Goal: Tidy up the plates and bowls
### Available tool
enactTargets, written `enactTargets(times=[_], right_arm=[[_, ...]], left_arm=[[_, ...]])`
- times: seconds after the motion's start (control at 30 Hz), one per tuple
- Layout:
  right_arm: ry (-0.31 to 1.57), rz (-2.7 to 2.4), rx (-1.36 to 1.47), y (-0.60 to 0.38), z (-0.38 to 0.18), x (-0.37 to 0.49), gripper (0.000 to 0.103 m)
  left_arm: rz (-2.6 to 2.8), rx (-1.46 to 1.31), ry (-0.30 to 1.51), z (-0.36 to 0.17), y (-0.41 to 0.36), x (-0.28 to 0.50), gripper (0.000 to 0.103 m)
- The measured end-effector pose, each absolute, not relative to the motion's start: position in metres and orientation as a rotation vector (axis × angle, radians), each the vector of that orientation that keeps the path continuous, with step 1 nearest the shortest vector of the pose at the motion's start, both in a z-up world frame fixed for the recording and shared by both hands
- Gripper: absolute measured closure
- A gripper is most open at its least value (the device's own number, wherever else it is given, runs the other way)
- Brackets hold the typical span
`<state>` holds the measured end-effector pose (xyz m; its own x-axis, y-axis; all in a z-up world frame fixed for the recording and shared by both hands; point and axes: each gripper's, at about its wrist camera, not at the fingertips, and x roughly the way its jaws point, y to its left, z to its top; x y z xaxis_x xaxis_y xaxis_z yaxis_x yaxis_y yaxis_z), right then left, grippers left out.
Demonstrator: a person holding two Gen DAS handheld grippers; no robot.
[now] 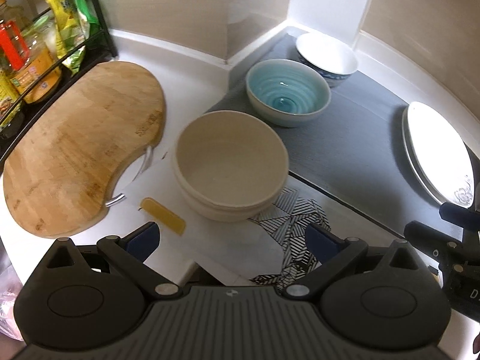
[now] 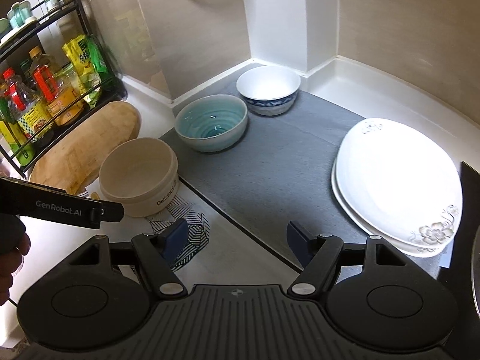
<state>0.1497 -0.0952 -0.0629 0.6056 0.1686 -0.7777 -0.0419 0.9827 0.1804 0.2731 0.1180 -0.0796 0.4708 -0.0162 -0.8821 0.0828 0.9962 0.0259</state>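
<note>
Nearest the left tongs (image 1: 232, 237), just ahead of their spread blue tips, sits the cream ceramic bowl pair (image 1: 229, 162), one nested in the other, resting on the white counter and partly over a black-and-white striped mat (image 1: 288, 225). Both jaws stand wide apart and hold nothing. Further ahead and to the right of those tips, a pale bowl with a turquoise spiral interior (image 1: 288, 93) stands on the dark grey mat (image 1: 360, 138), and beyond it a white bowl with a blue patterned band (image 1: 327, 57) sits in the corner, close to but apart from the turquoise one.

The right tongs (image 2: 237, 243) are also open and empty, hovering over the near edge of the grey mat. To the right of their tips lie two stacked white oval plates with a floral print (image 2: 396, 180).

By this look, the plates are already stacked and the cream bowls nested; the turquoise and blue-banded bowls remain loose, so gathering the bowls into one group appears to be what is left.

Left of the left tongs lies a bamboo cutting board (image 1: 81, 147), with a black condiment rack (image 1: 48, 60) behind it.
</note>
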Motion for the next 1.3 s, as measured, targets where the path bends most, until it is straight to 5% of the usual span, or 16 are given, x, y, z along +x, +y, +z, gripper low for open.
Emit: enactTargets(times=[1.3], right_arm=[[1.084, 0.278, 0.155, -0.023, -0.133, 0.285, 0.029]], left_arm=[[0.103, 0.035, 1.103, -0.118, 0.179, 0.369, 0.002]])
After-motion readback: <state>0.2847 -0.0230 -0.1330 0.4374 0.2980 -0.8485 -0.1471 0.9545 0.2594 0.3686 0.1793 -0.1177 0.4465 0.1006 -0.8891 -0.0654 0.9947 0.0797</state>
